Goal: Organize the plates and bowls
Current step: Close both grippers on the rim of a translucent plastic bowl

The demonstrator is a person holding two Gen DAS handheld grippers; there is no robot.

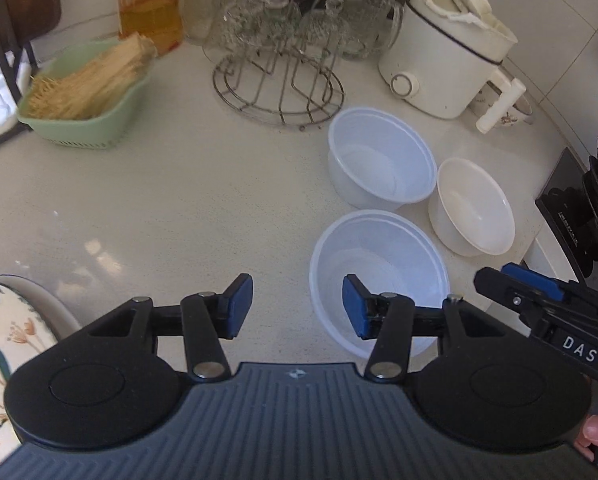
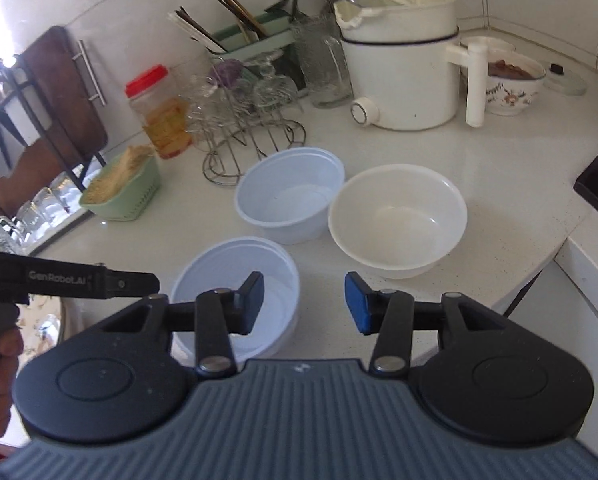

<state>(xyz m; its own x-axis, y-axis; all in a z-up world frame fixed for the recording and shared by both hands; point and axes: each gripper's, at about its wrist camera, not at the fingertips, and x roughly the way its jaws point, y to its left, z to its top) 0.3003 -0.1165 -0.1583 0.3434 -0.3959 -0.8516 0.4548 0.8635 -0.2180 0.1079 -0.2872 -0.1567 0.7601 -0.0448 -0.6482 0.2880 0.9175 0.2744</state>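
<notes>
Both the left gripper (image 1: 297, 306) and right gripper (image 2: 304, 303) are held wide apart, empty. The near bowl (image 2: 235, 280), probably thin plastic, could be tipped if its rim is clipped.

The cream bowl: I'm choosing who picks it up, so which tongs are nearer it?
Right. The right tongs hover open just short of the cream bowl; the left tongs sit farther left, over the nearest white bowl.

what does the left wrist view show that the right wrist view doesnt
Only the left wrist view shows the floral plate at its lower left edge. Only the right wrist view shows the chopstick holder and the patterned bowl with brown food. Both share three empty white bowls, the nearest, the wire rack, and the white cooker. Both claws are open.
</notes>
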